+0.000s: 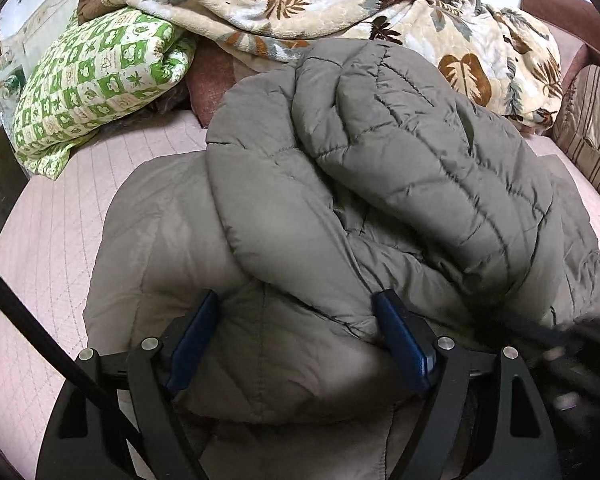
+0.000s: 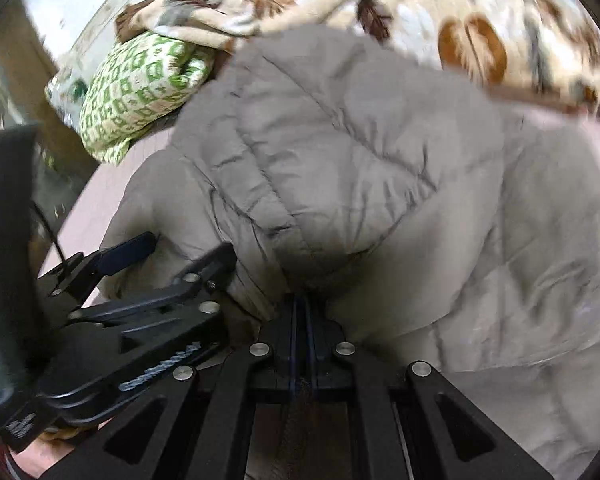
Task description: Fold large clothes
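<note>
Jacket (image 1: 380, 168), grey and puffy, lies bunched on the pink bed (image 1: 60, 248), with its top part folded over itself. Left gripper (image 1: 298, 304) has its jaws wide apart, one on each side of a puffy fold, not squeezing it. Right gripper (image 2: 302, 300) has its jaws tight together on a bit of the jacket. A green pillow (image 1: 96, 80) and a leafy blanket (image 1: 300, 4) sit behind.

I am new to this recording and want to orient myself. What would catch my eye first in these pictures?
First, the puffy grey quilted jacket, lying folded over itself on the pink bed cover. Behind it lie a leaf-print blanket and, at far left, a green-and-white checked pillow. The left tool stands open over the jacket.
</note>
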